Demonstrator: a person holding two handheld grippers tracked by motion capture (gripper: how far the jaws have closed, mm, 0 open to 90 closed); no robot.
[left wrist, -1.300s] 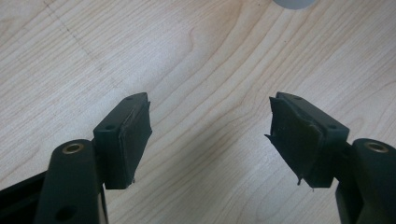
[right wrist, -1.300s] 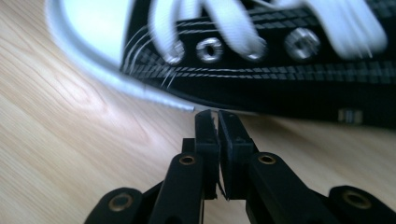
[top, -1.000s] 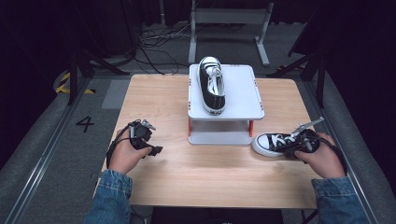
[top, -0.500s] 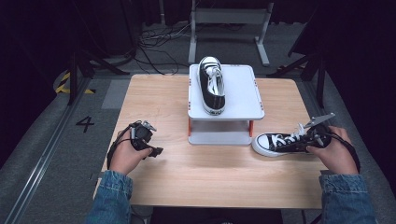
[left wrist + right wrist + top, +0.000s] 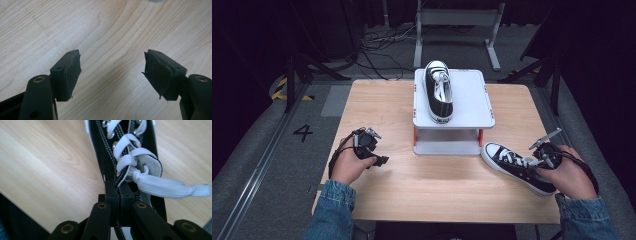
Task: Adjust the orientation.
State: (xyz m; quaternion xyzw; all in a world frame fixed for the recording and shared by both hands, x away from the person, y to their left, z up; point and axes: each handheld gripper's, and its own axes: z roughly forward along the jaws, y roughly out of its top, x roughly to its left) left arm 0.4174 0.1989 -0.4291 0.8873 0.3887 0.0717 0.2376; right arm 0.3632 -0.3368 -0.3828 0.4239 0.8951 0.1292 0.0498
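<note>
One black sneaker with white laces [image 5: 438, 91] lies on the white raised platform [image 5: 472, 107], toe pointing away. A second black sneaker [image 5: 514, 166] rests on the wooden table [image 5: 437, 185] to the platform's right, toe toward the platform. My right gripper [image 5: 539, 165] is shut on this sneaker's collar edge [image 5: 117, 185] near the top eyelets; a loose white lace [image 5: 170, 187] trails to the right. My left gripper [image 5: 379, 161] hovers over bare wood at the table's left, open with nothing between its pads [image 5: 71, 72].
The platform stands on short orange-and-white legs [image 5: 414, 137] at the table's back centre. Dark floor with cables [image 5: 382, 45] and a metal stand [image 5: 457, 20] lies behind the table. A floor marking "4" [image 5: 303, 132] is at the left.
My right gripper has dragged the sneaker on the table a little toward the right front edge. The left gripper has shifted slightly.
</note>
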